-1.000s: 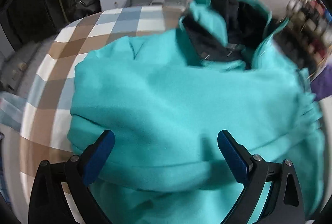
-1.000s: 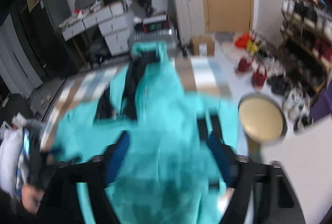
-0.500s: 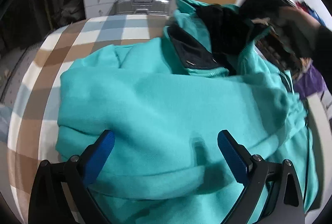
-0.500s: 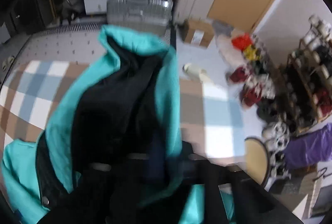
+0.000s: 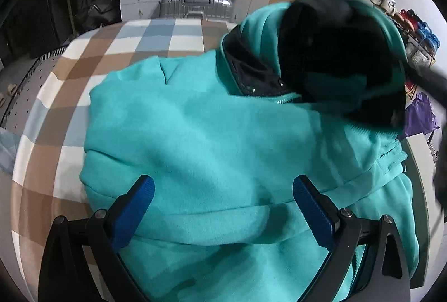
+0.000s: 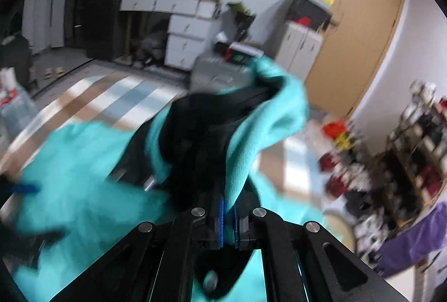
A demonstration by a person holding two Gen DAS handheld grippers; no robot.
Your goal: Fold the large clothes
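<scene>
Teal jacket (image 6: pixel 83 170) hood pinched (tightly) by right gripper (image 6: pixel 227 215).

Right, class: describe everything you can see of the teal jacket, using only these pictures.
The teal jacket looks like soft fleece with a black lining and dark collar facing with small snaps. It lies bunched on the checked cloth, sleeve folded across its front. The right tool is shut on the teal edge near the hood, holding that part raised. The left tool stands open over the lower body; contact cannot be told.
</scene>
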